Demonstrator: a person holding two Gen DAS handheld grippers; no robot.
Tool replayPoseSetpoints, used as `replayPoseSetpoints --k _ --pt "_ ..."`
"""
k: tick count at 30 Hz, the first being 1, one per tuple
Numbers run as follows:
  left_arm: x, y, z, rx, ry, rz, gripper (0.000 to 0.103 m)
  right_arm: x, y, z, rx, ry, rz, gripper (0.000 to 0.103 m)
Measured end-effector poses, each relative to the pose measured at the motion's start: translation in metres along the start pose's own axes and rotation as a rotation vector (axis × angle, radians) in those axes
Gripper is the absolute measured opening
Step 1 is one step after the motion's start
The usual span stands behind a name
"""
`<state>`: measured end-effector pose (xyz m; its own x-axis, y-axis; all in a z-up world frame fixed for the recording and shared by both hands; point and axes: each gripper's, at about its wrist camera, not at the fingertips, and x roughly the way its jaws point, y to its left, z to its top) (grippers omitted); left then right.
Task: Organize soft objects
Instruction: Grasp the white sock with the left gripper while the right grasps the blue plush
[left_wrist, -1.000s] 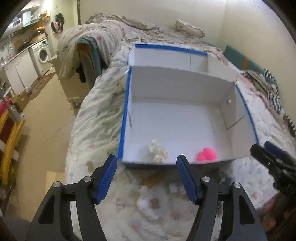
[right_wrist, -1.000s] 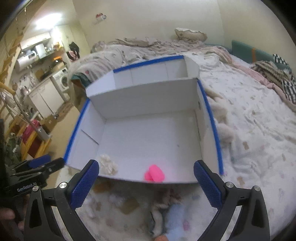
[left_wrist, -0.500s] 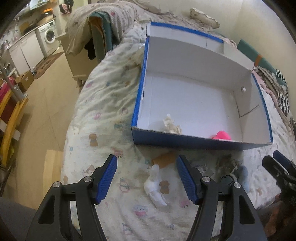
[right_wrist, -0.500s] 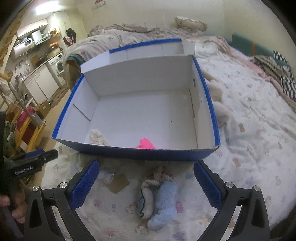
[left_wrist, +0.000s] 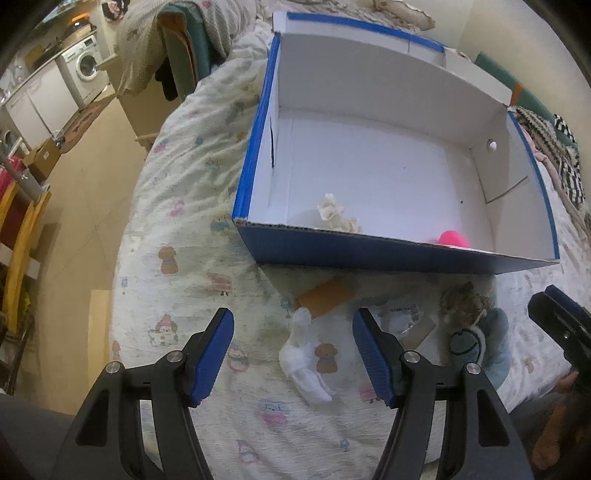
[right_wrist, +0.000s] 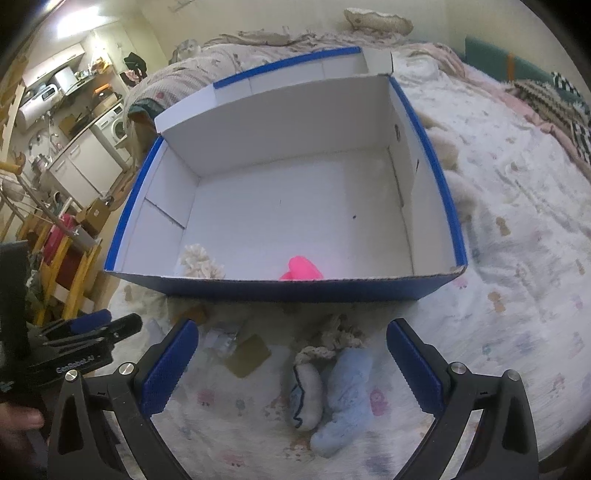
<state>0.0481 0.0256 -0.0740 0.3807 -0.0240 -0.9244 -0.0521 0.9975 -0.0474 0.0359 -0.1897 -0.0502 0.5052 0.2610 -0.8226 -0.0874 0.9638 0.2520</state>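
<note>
Now the bed (left_wrist: 177, 229) carries everything, its printed cover spread under a big blue box (right_wrist: 280, 288) that stands open at 12 o'clock from both tools. Inside, against the near wall, lie a cream tuft (right_wrist: 201, 262) and a pink toy (right_wrist: 301, 268), so part of the sorting looks done.

Outside the box, just before its near wall, the loose things lie in a row. A blue plush (right_wrist: 345, 395) and a white plush (right_wrist: 306, 395) lie side by side, touching, with a knotted rope (right_wrist: 334, 341) at their far ends. Their long axes run roughly 12 to 6 in the right view, the blue one leaning toward 1. The right hand-held gripper (right_wrist: 291, 369) hangs over them with its jaws wide, holding nothing, the pair between its fingers; it is plainly the nearer tool for these.

A white sock (left_wrist: 304, 356) lies between the fingers of the left hand-held gripper (left_wrist: 293, 356), also wide and empty. Its long axis runs from 12 to about 5, the bent end nearest the camera. A brown card (left_wrist: 327, 301) sits just beyond it at 12.
</note>
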Motion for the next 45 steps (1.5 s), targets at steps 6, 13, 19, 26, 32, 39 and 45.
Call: replayPoseSetpoints --k 6,13,19,26,32,39,45 --pt "0.012 0.015 -0.001 -0.058 0.053 0.019 0.064 0.006 -0.011 0.001 0.069 0.043 0.042 0.103" --pt "0.045 0.015 -0.006 -0.093 0.216 -0.071 0.064 0.021 -0.028 0.003 0.16 0.105 0.042 0.103" --pt "0.073 0.009 -0.006 -0.077 0.287 -0.058 0.05 0.024 -0.031 0.004 0.173 0.118 0.043 0.103" --pt "0.081 0.006 -0.006 -0.046 0.322 -0.03 0.023 0.024 -0.034 0.004 0.177 0.124 0.047 0.103" --pt "0.064 0.004 -0.005 0.0 0.277 -0.017 0.023 0.028 -0.046 0.001 0.215 0.147 0.056 0.103" --pt "0.03 0.005 -0.009 0.02 0.186 -0.002 0.023 0.028 -0.069 -0.016 0.281 0.205 0.054 0.099" --pt "0.011 0.002 -0.012 0.046 0.136 0.009 0.023 0.04 -0.075 -0.028 0.308 0.278 0.047 0.074"
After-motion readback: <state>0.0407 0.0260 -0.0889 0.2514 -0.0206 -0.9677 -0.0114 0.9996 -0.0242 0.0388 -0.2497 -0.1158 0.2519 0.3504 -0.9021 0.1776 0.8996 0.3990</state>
